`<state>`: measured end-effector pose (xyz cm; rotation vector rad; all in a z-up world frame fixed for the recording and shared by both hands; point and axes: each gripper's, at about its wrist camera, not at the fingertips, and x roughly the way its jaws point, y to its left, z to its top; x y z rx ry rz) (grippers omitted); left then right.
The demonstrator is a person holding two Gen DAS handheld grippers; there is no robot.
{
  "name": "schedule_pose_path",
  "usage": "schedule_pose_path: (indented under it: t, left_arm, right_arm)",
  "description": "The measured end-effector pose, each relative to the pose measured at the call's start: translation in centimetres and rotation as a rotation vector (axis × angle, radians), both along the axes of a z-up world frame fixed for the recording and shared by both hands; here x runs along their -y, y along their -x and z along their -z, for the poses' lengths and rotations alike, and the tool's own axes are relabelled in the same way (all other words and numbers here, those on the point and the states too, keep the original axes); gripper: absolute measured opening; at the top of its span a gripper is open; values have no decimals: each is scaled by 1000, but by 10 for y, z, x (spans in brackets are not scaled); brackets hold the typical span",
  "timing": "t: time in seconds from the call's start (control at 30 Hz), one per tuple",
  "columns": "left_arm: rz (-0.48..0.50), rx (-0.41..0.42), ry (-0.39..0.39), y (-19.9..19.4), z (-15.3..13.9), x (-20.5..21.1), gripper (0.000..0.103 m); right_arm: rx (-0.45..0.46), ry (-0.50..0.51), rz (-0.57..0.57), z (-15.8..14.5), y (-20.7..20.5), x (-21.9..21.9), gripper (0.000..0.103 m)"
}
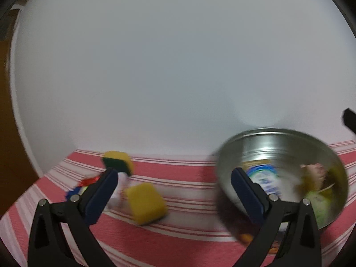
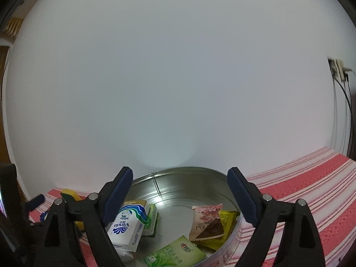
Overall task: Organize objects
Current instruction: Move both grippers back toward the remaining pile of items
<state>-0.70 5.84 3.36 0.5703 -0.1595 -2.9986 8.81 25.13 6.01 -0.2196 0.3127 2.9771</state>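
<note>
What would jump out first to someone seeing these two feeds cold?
The round metal tin on the red striped cloth, in front of the right gripper, whose jaws stand open. It holds a white Vinda tissue pack, a pink snack packet and a green packet. In the left view, two yellow sponges lie on the cloth left of the tin.

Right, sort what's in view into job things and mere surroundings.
Job things: metal tin; Vinda tissue pack; green packet; pink snack packet; yellow sponge; green-backed sponge; both open grippers, left, right.
Surroundings: striped cloth; white wall; wall socket.
</note>
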Motion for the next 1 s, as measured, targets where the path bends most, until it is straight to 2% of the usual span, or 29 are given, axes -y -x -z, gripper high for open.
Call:
schedule_pose_path:
  t: [0.17, 0.37, 0.53, 0.67, 0.83, 0.9, 1.0]
  left_arm:
    - [-68, 6, -9, 5, 3, 38, 103]
    - [-138, 5, 24, 17, 6, 82, 103]
    - [-195, 42, -57, 26, 10, 126, 103]
    - [-232, 59, -51, 27, 18, 151, 103]
    - [-307, 95, -113, 34, 21, 178, 103]
    - [-334, 105, -125, 34, 22, 188, 103]
    - [-389, 118, -132, 39, 24, 204, 103]
  right_arm:
    - [15, -33, -10, 6, -3, 7, 89]
    - [56, -52, -43, 13, 2, 16, 89]
    - [90, -63, -63, 17, 8, 31, 89]
    - [114, -62, -92, 19, 9, 42, 89]
    - [143, -110, -148, 20, 10, 70, 88]
    - [146, -133, -180, 13, -1, 84, 89]
    - [159, -148, -236, 14, 4, 110, 89]
